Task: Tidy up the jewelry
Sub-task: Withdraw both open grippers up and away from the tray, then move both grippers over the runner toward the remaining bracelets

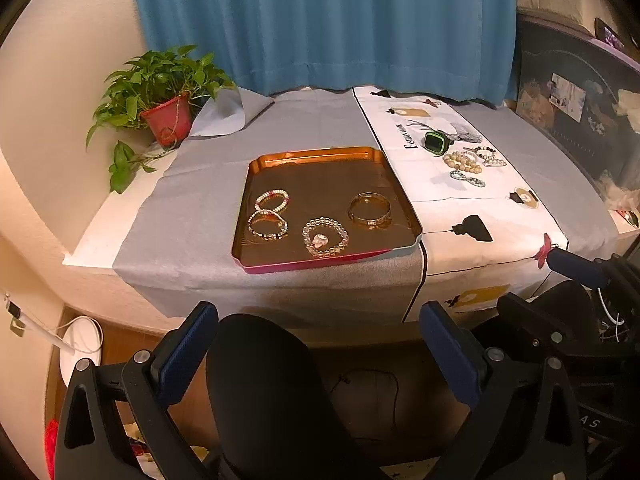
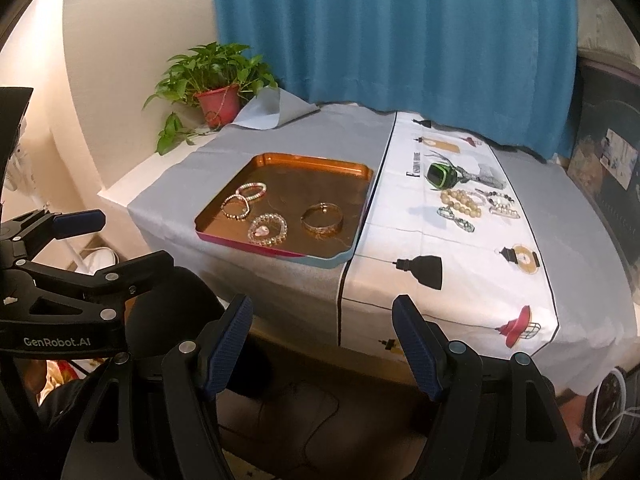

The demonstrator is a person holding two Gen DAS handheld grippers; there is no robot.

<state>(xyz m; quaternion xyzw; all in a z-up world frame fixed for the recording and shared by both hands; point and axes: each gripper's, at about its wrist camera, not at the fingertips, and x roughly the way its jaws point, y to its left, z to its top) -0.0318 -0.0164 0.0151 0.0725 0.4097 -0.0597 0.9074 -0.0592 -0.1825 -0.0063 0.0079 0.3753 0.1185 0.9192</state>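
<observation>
Both grippers hang short of the cloth-covered surface (image 1: 320, 128), jaws released and gripping nothing. The left gripper (image 1: 320, 344) points toward the shallow copper-coloured metal tray (image 1: 320, 156), which holds four bracelets, among them a clear-bead bracelet (image 1: 325, 237) and a gold bangle (image 1: 369, 208). The right gripper (image 2: 323, 340) faces the white printed cloth (image 2: 460, 256), where a green-rimmed black watch (image 2: 439, 175) and loose beaded bracelets (image 2: 462, 202) lie well beyond its fingertips.

tray (image 1: 320, 156): glossy metal | bangle (image 1: 369, 209): shiny metal | tablecloth (image 1: 200, 200): matt grey cloth | curtain (image 1: 320, 20): cloth
</observation>
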